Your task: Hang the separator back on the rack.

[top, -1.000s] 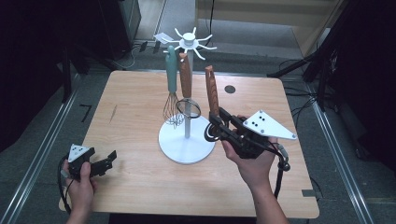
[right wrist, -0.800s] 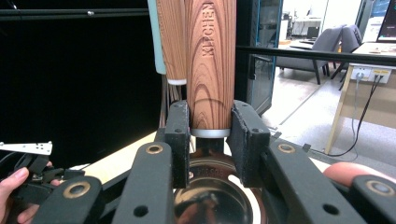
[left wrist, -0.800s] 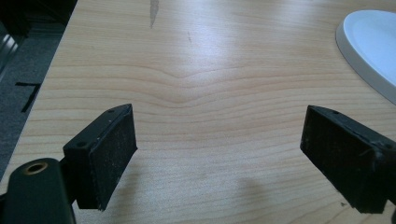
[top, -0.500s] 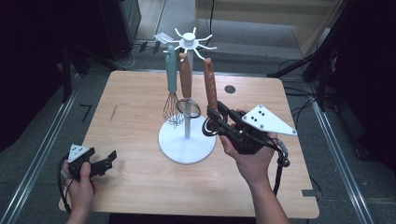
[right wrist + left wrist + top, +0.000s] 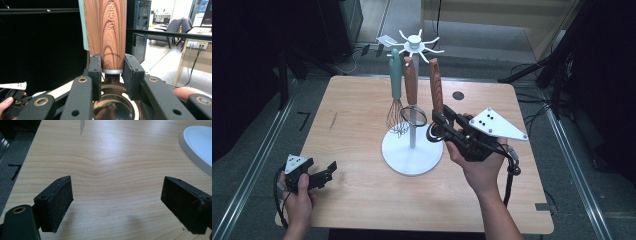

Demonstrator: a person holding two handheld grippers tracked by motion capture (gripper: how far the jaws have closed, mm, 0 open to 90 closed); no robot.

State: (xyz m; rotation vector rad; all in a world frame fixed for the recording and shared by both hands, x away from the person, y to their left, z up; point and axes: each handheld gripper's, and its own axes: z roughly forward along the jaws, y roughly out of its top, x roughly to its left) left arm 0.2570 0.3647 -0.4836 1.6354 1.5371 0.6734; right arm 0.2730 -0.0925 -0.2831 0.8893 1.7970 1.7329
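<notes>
A white utensil stand (image 5: 413,47) with hook arms rises from a round base (image 5: 412,159) at mid-table. A teal-handled whisk (image 5: 395,82) and a wood-handled utensil (image 5: 410,82) with a ring head hang from it. My right gripper (image 5: 439,124) is shut on the neck of a second wood-handled utensil (image 5: 435,85), held upright just right of the stand. In the right gripper view the pads (image 5: 96,72) clamp below the wooden handle (image 5: 110,32), above its round metal head (image 5: 112,106). My left gripper (image 5: 329,170) rests open near the table's front left corner, holding nothing (image 5: 117,200).
The wooden table (image 5: 357,115) has a small dark round hole (image 5: 458,95) at the back right. The stand's white base (image 5: 200,145) lies ahead and right of the left gripper. Dark floor and metal rails surround the table.
My right gripper has lifted the wood-handled utensil a little and carried it slightly left, closer to the stand. The left gripper has stayed where it was.
</notes>
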